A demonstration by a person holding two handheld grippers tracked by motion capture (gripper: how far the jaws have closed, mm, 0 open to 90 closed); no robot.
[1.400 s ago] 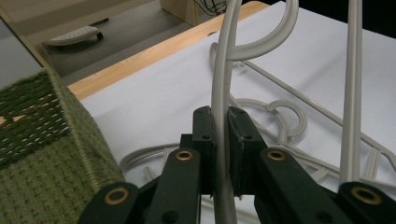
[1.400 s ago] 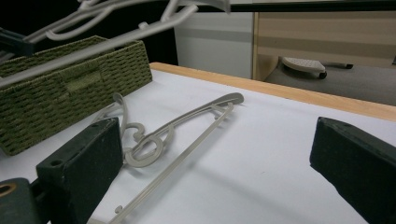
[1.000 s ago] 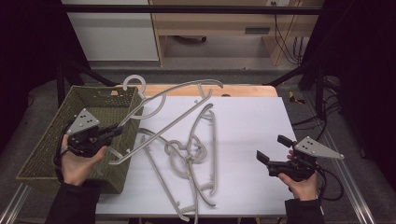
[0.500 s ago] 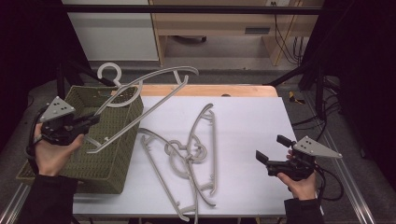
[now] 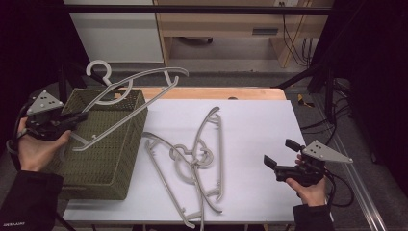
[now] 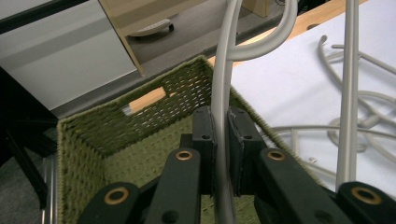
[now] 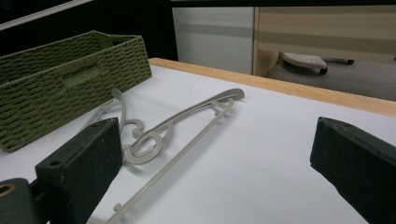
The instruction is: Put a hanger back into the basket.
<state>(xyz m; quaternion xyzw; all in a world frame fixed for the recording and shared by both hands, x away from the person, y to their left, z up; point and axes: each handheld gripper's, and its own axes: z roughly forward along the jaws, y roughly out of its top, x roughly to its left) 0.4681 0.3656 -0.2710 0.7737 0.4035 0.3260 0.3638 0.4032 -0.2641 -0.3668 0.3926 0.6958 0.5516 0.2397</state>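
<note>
Left claw (image 5: 79, 117) pinches the hanger (image 5: 139, 89) by its thin bar over the basket (image 5: 103, 159). Looks light, stiff, a bit slippery. Right claw (image 5: 279, 156) gapes wide, holding nothing.

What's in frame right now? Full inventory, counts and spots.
Grey plastic clothes hanger, held: 1, grey, lifted over the basket, clamped in the left gripper.
Grey plastic hangers on the table: at least 2, grey, tangled mid-table; exact count unclear.
Green woven basket: 1, olive green, at the table's left edge.
White table top: 1, white with a wooden far edge.
Left gripper: 1, black, fingers shut on the held hanger, above the basket.
Right gripper: 1, black, fingers open, at the table's right.
</note>
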